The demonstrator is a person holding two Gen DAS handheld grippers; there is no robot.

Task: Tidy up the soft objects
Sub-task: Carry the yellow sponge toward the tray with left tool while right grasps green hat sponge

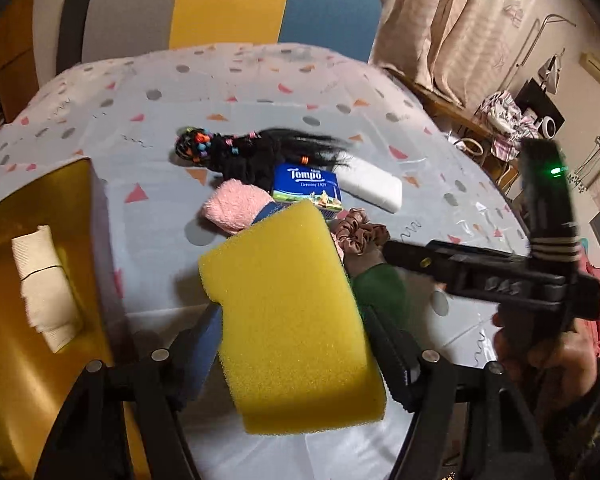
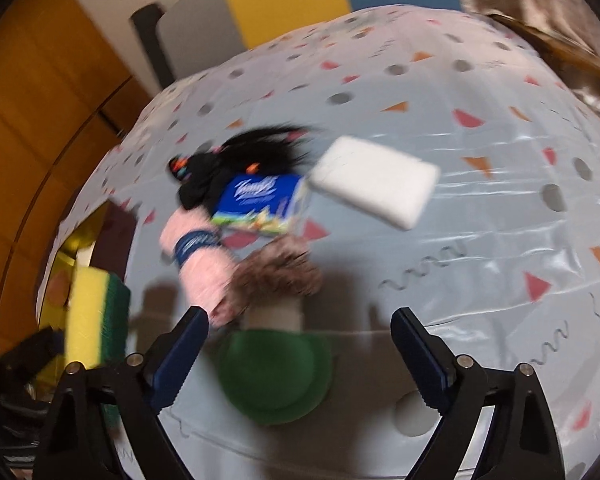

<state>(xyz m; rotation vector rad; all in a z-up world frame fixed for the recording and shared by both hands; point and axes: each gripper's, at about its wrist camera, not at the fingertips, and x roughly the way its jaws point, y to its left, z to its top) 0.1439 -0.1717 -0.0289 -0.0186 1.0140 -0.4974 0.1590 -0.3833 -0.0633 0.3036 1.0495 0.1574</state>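
My left gripper (image 1: 288, 344) is shut on a yellow sponge (image 1: 288, 312) with a green scouring back and holds it above the table, next to a gold box (image 1: 40, 320). The sponge also shows in the right wrist view (image 2: 96, 316). A white rolled cloth (image 1: 44, 284) lies in the box. My right gripper (image 2: 300, 344) is open and empty above a green round pad (image 2: 276, 376). On the table lie a pink towel roll (image 2: 204, 272), a brown scrunchie (image 2: 280, 272), a blue Tempo tissue pack (image 2: 260, 204), a white sponge (image 2: 376, 180) and black hair ties (image 1: 236, 152).
The table wears a pale blue patterned plastic cloth (image 2: 480, 240). A chair with grey, yellow and blue stripes (image 1: 228, 4) stands behind it. Curtains (image 1: 460, 20) and room clutter lie to the right. The right gripper's body (image 1: 500, 276) reaches in from the right.
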